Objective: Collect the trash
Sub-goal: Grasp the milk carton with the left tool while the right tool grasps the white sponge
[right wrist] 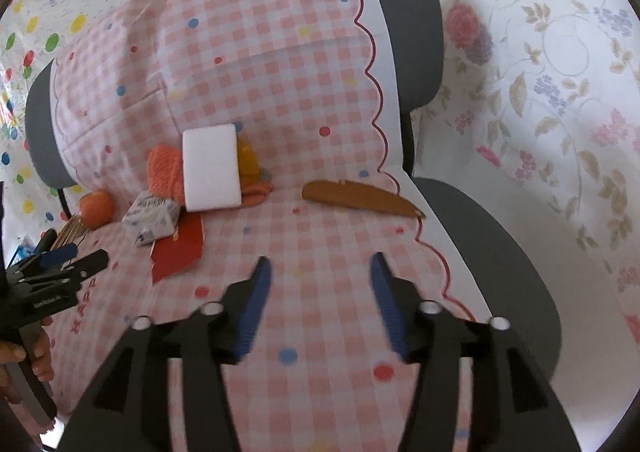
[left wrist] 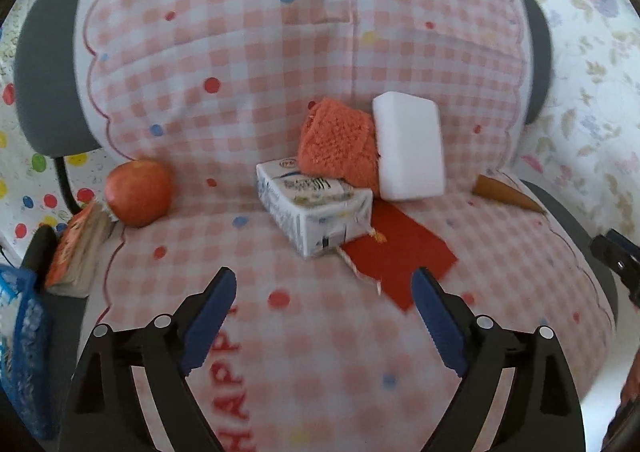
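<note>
While both grippers hang over the checked cloth (left wrist: pixel 200 64) on the chair (right wrist: pixel 404 12), the left gripper (left wrist: pixel 324 288) gapes wide and empty, and the right gripper (right wrist: pixel 320 272) stands open, holding nothing. Ahead of the left one a carton (left wrist: pixel 316 208) lies on red paper (left wrist: pixel 396 260), touching an orange knit (left wrist: pixel 340 144) and a white block (left wrist: pixel 410 150). An apple (left wrist: pixel 138 198) sits off left, a brown wrapper (right wrist: pixel 360 198) right.

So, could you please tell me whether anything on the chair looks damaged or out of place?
Yes: the small carton in the middle of the seat looks crushed and lies tilted, overlapping a red paper with a ragged, torn edge. A white block leans against the backrest.
</note>
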